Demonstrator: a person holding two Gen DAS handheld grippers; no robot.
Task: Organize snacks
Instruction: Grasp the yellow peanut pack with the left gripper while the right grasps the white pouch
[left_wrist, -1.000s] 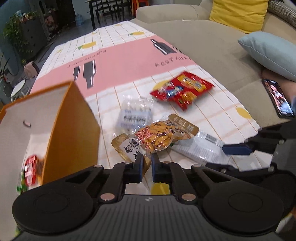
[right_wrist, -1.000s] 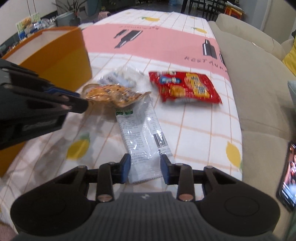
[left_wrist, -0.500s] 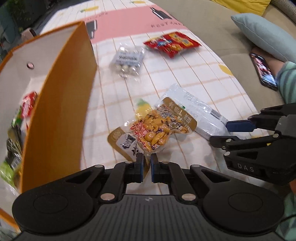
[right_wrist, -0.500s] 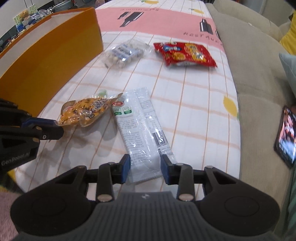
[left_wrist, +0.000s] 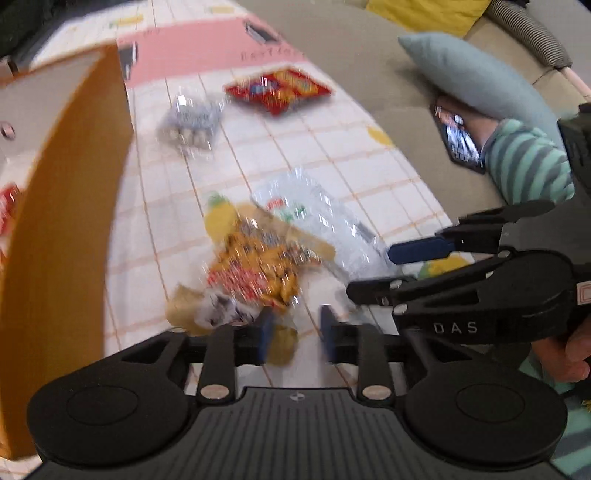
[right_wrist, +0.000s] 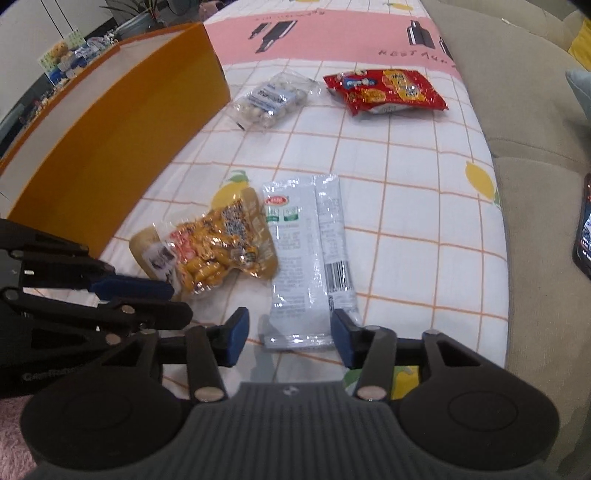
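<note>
A yellow peanut snack pack (right_wrist: 210, 251) lies on the tablecloth, its near corner just past my left gripper (left_wrist: 293, 334), which is open; the left wrist view is blurred. A long white packet (right_wrist: 310, 258) lies beside it, its near end between the fingers of my right gripper (right_wrist: 290, 339), which is open. A clear bag of white balls (right_wrist: 273, 99) and a red snack bag (right_wrist: 384, 90) lie farther off. The orange box (right_wrist: 122, 122) stands at the left with snacks inside.
A beige sofa (right_wrist: 517, 74) runs along the table's right edge, with a blue cushion (left_wrist: 476, 77). A phone (left_wrist: 458, 136) is held by a person in a striped sleeve (left_wrist: 524, 162). The tablecloth (right_wrist: 406, 206) has a pink band at the far end.
My left gripper opened and let the peanut pack drop onto the table. My right gripper opened wider around the white packet's end. Both drew back toward the table's near edge.
</note>
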